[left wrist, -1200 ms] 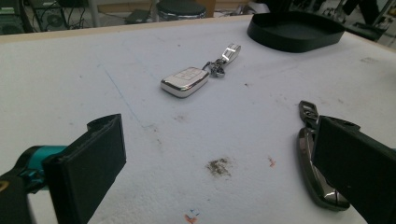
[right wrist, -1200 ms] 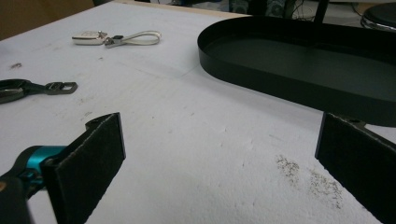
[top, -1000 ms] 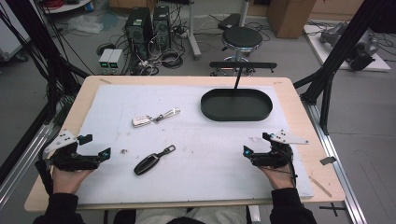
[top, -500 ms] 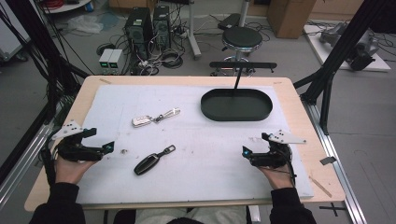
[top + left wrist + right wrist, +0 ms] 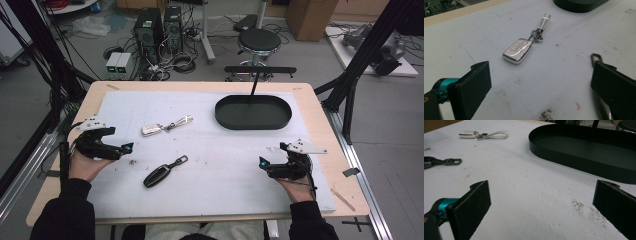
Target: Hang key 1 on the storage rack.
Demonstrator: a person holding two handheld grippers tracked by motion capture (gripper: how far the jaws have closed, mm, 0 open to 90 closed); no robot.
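High view: black oval tray bare inside, both claws' jaws apart, silver key fob outside it.

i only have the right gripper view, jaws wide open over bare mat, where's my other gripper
Observer: The left gripper hovers at the mat's left side, open, facing the silver key fob.
Operator: anything near its jaws
Observer: The black key fob lies just beside its right jaw, partly hidden in the left gripper view.
Operator: is the black tray empty
Observer: From the high view, yes, the black tray holds nothing.
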